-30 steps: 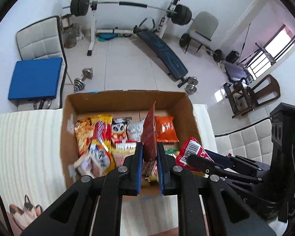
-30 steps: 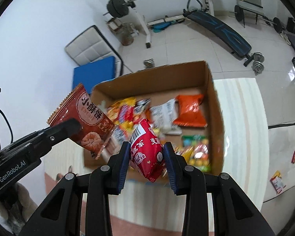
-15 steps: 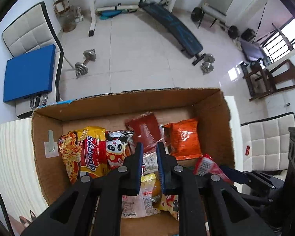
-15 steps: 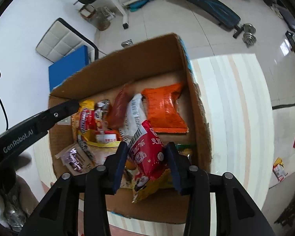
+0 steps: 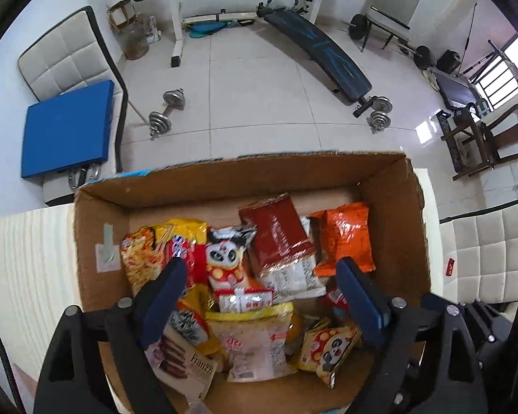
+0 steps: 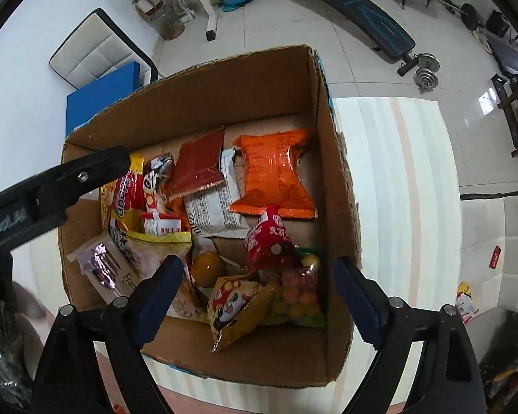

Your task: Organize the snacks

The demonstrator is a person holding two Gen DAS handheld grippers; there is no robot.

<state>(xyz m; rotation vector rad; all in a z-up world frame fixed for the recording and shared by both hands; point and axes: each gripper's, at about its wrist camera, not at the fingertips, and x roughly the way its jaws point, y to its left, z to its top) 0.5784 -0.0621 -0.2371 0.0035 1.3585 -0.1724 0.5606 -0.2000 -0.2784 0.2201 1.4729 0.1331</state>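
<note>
**Snacks are in the box, both grippers let go**

The room is a home gym with a tiled floor, a weight bench and dumbbells behind a light striped surface (image 6: 397, 158). On this surface stands an open cardboard box (image 6: 224, 79), and almost all snacks in view already lie inside it.

From left to right in the left wrist view: a yellow noodle packet (image 5: 148, 255), a panda packet (image 5: 226, 258), a dark red packet (image 5: 276, 227) and an orange packet (image 5: 345, 238) lie at the far side. Nearer to the camera are a brown wafer packet (image 5: 183, 362), a clear bread bag (image 5: 252, 345) and a small yellow panda bag (image 5: 328, 348).

The left gripper (image 5: 259, 296) hovers over the middle of the box; its jaws are opening wide and no pad presses on a packet. The right gripper (image 6: 255, 289) is over the near right part; its jaws are also opening, and the bright red packet (image 6: 267, 238) lies loose on the pile between them.

I judge that the collecting is nearly done. Two small packets (image 6: 466, 302) lie outside, low at the right; whether they belong to the task is not clear.

The lowest layer of the pile is covered by the packets above it. The gripper bodies hide the near wall of the box. The print on most packets is too blurred to read.
</note>
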